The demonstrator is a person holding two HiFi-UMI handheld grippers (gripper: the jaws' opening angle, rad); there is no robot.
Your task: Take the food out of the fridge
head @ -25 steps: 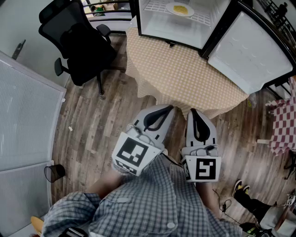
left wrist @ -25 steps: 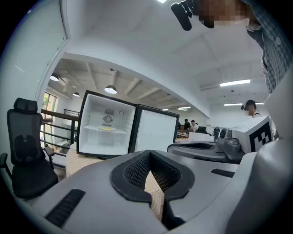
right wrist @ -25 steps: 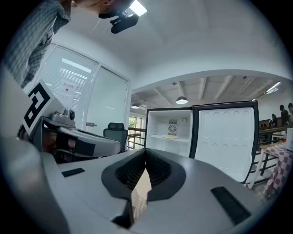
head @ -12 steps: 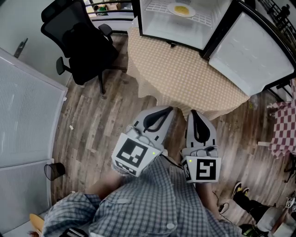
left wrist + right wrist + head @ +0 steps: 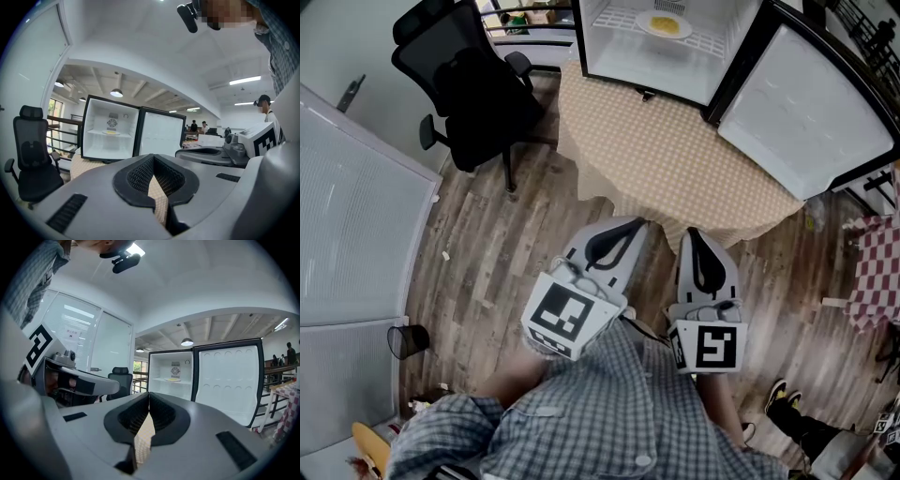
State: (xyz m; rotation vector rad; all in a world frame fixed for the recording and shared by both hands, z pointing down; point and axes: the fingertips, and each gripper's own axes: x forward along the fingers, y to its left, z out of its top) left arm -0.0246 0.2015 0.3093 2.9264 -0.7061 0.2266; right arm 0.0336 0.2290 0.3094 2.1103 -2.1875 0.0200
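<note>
A small fridge (image 5: 661, 42) stands open at the back of a round table (image 5: 675, 159) with a beige checked cloth. Its door (image 5: 797, 103) hangs wide to the right. On the white wire shelf inside lies a plate of yellow food (image 5: 664, 23), also seen small in the left gripper view as the plate (image 5: 111, 132) and in the right gripper view as the plate (image 5: 172, 379). My left gripper (image 5: 636, 221) (image 5: 152, 158) and right gripper (image 5: 692, 230) (image 5: 148, 394) are held side by side at the table's near edge, pointing at the fridge. Both are shut and hold nothing.
A black office chair (image 5: 473, 89) stands left of the table. A white partition (image 5: 356, 234) runs along the left, with a small black bin (image 5: 405, 339) beside it. A red checked cloth (image 5: 874, 262) hangs at the right. People stand far behind the fridge (image 5: 201, 126).
The whole view has crept slightly toward the table and fridge. Both grippers stay shut and side by side in front of the body.
</note>
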